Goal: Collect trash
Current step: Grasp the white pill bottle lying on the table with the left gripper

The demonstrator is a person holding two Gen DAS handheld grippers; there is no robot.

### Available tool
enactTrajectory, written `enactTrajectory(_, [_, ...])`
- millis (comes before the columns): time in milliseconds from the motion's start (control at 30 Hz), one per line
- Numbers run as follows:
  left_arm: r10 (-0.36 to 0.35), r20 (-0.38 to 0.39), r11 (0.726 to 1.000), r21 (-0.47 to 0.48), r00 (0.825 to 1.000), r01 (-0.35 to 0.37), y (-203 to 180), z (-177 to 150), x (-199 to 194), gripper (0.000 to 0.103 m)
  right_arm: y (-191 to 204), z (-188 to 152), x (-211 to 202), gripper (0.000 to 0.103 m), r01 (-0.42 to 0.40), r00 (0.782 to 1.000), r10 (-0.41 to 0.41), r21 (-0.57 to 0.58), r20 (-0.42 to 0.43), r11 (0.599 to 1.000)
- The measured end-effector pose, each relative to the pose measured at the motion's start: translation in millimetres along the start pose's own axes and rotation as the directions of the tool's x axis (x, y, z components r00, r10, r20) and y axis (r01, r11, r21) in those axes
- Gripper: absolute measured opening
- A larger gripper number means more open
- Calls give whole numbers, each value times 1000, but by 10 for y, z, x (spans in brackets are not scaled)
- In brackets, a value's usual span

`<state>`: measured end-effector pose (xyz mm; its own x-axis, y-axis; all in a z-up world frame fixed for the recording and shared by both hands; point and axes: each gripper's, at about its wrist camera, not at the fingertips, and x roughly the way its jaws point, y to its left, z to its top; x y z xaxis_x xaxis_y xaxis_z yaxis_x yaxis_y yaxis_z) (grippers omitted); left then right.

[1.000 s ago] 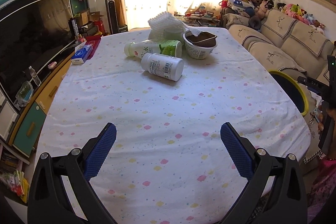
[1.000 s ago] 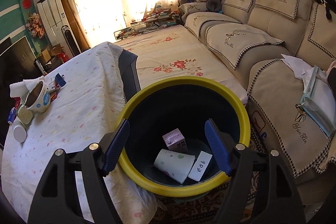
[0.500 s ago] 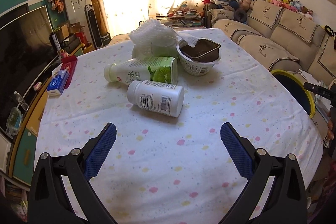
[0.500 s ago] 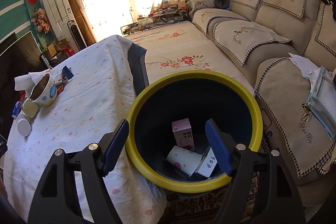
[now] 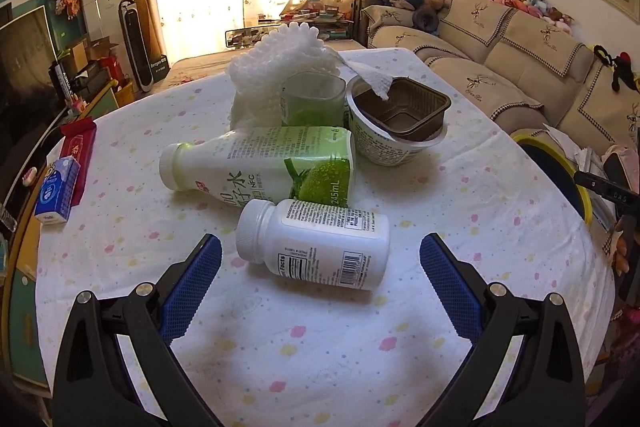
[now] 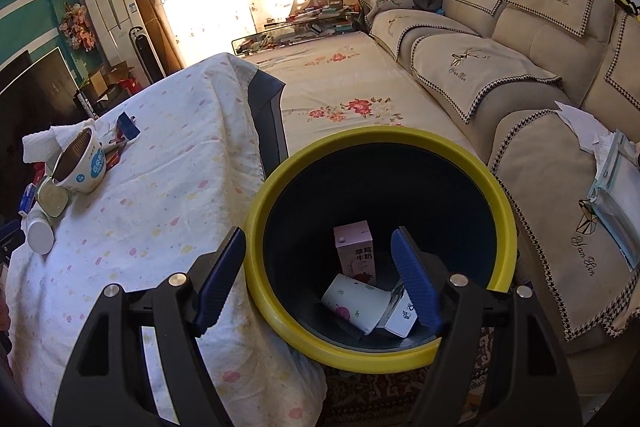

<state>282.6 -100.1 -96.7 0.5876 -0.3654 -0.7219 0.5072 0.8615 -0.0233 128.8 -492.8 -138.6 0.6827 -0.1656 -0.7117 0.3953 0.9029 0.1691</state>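
In the left wrist view a white pill bottle (image 5: 316, 242) lies on its side on the table, just beyond my open, empty left gripper (image 5: 318, 253). Behind it lie a green-and-white drink bottle (image 5: 260, 167), a clear green cup (image 5: 312, 99), a white bowl with a brown tray (image 5: 398, 125) and a white cloth (image 5: 272, 83). In the right wrist view my right gripper (image 6: 318, 247) is open and empty above the yellow-rimmed bin (image 6: 506, 227), which holds a pink carton (image 6: 354, 253), a paper cup (image 6: 354, 303) and a white box (image 6: 402, 315).
A blue tissue pack (image 5: 56, 191) and a red packet (image 5: 78, 147) lie at the table's left edge. The bin's rim (image 5: 580, 191) shows at the table's right. A sofa (image 6: 540, 67) stands right of the bin, with papers (image 6: 612, 183) on it.
My left gripper has moved forward across the table, up to the pill bottle. My right gripper has drifted left and back over the bin, staying open.
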Motion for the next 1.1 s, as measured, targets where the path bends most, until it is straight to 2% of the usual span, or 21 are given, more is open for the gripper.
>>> enactTrajectory(567, [-11,-69,997,74,998,16,-3,80,456,98,69,13,96,71,6,1000,-7,-8,-29,1000])
enactTrajectory(600, [-4,-74,997,79,997,10,-12,91,485,96,69,14,94,71,6,1000,-6,-7,-29,1000])
enactTrajectory(667, [-5,-92,997,82,996,12,-39,89,535,85,69,17,89,71,5,1000,-5,-6,-29,1000])
enactTrajectory(700, [-2,-92,997,80,996,10,-48,89,541,86,67,19,83,71,4,1000,-4,-6,-28,1000])
enactTrajectory(933, [15,-98,997,72,995,-8,-189,40,412,85,14,-2,6,71,-4,1000,4,4,-18,1000])
enactTrajectory(1100, [-25,-83,992,122,996,35,-606,0,142,85,-108,-27,-99,71,6,1000,-6,19,-4,1000])
